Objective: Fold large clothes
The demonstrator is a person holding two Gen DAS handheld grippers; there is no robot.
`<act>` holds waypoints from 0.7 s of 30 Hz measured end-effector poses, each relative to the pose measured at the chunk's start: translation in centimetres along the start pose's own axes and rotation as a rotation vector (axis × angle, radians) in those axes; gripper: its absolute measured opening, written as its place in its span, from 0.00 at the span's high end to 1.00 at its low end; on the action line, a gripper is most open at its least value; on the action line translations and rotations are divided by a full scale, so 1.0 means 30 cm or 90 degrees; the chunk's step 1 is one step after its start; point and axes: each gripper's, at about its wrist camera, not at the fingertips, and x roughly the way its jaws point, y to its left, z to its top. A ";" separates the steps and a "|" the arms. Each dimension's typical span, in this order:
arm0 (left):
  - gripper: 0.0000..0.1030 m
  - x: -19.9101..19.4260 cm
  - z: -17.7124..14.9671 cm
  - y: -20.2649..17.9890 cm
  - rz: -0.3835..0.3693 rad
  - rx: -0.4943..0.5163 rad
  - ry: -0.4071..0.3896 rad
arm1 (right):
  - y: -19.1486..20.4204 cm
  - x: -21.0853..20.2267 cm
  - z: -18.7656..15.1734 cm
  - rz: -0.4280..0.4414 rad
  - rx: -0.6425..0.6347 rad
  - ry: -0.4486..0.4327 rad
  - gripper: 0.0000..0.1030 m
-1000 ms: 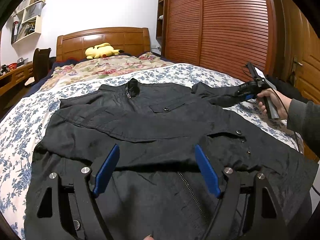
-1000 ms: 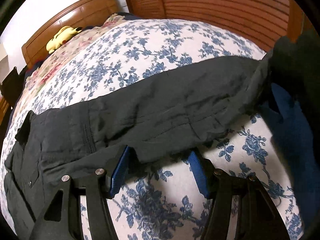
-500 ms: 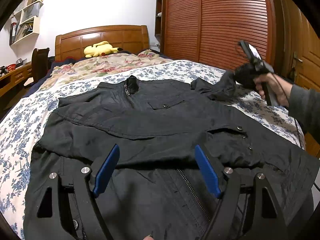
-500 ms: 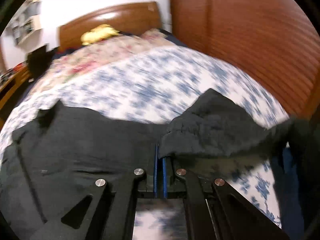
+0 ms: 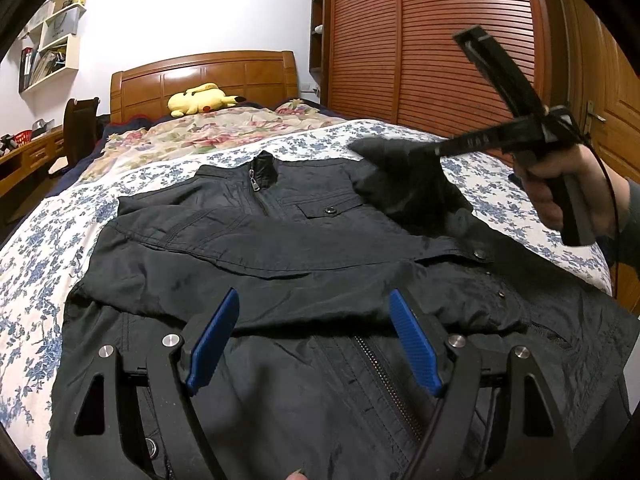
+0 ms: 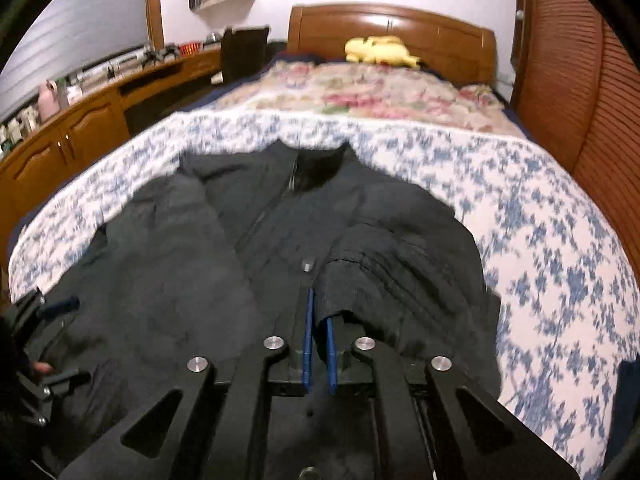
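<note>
Now right tongs [image 6: 319,322] pinch the jacket [image 5: 304,248] sleeve [image 6: 400,264] cuff.

Black zip-front jacket [image 5: 280,264] lies face-up on the floral bedspread, one sleeve [image 5: 404,176] lifted over its chest

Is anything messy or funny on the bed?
Nothing's broken or spilled. The only odd bit: one sleeve of the jacket is bunched up in the air, pinched by the right gripper, mid-fold.

White wall [image 5: 200,12], wooden headboard [image 5: 204,76], slatted wardrobe doors [image 5: 432,40], wall shelves [image 5: 52,40].
</note>
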 end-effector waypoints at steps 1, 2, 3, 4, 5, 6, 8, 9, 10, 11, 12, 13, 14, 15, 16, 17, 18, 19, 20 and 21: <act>0.24 0.000 0.000 0.000 0.000 0.000 0.000 | -0.002 0.002 -0.009 -0.003 -0.001 0.009 0.89; 0.24 0.001 0.001 0.001 0.000 0.000 0.001 | -0.011 0.009 0.001 -0.008 -0.002 0.010 0.86; 0.24 0.001 0.000 0.001 0.000 0.000 0.001 | -0.014 0.006 0.020 -0.014 0.000 0.007 0.76; 0.24 0.000 0.000 0.001 0.000 0.000 0.001 | -0.032 -0.008 0.023 -0.018 0.005 -0.002 0.65; 0.24 0.001 0.000 0.002 0.000 0.000 0.001 | -0.042 -0.018 0.038 -0.018 0.014 -0.011 0.61; 0.24 0.000 -0.001 0.001 -0.001 0.000 0.001 | -0.049 -0.036 0.039 -0.017 0.023 -0.022 0.56; 0.24 0.001 0.000 0.001 0.000 0.000 0.001 | -0.055 -0.068 0.044 -0.022 0.040 -0.036 0.50; 0.24 0.001 0.000 0.001 0.000 0.000 0.001 | -0.044 -0.084 0.036 -0.028 0.044 -0.040 0.48; 0.24 0.001 -0.001 0.000 0.000 0.000 0.001 | -0.051 -0.090 0.036 -0.037 0.044 -0.041 0.47; 0.24 0.001 0.000 0.001 0.000 0.000 0.001 | -0.048 -0.093 0.031 -0.045 0.045 -0.041 0.47; 0.24 0.001 0.000 0.000 0.000 0.000 0.000 | -0.051 -0.093 0.027 -0.051 0.048 -0.041 0.47; 0.24 0.000 -0.001 0.000 0.000 0.000 0.000 | -0.062 -0.094 0.026 -0.052 0.054 -0.042 0.47; 0.24 0.002 0.000 0.001 0.000 0.000 0.000 | -0.065 -0.101 0.018 -0.049 0.061 -0.045 0.47; 0.24 0.002 0.000 0.000 0.000 0.000 0.001 | -0.073 -0.105 0.019 -0.042 0.066 -0.048 0.47; 0.24 0.002 0.000 0.000 0.000 0.000 0.001 | -0.070 -0.113 0.018 -0.033 0.067 -0.050 0.47; 0.24 0.002 0.000 0.001 0.000 0.000 0.001 | -0.070 -0.120 0.019 -0.023 0.065 -0.050 0.47; 0.24 0.002 -0.001 0.000 0.000 0.000 0.002 | -0.063 -0.129 0.021 -0.018 0.060 -0.050 0.47; 0.24 0.003 -0.002 -0.001 0.000 0.000 0.003 | -0.058 -0.134 0.023 -0.014 0.054 -0.052 0.47; 0.24 0.003 -0.003 -0.001 0.000 0.001 0.003 | -0.060 -0.135 0.025 -0.013 0.050 -0.055 0.47; 0.24 0.003 -0.004 -0.002 0.000 0.001 0.004 | -0.050 -0.147 0.028 -0.012 0.046 -0.058 0.46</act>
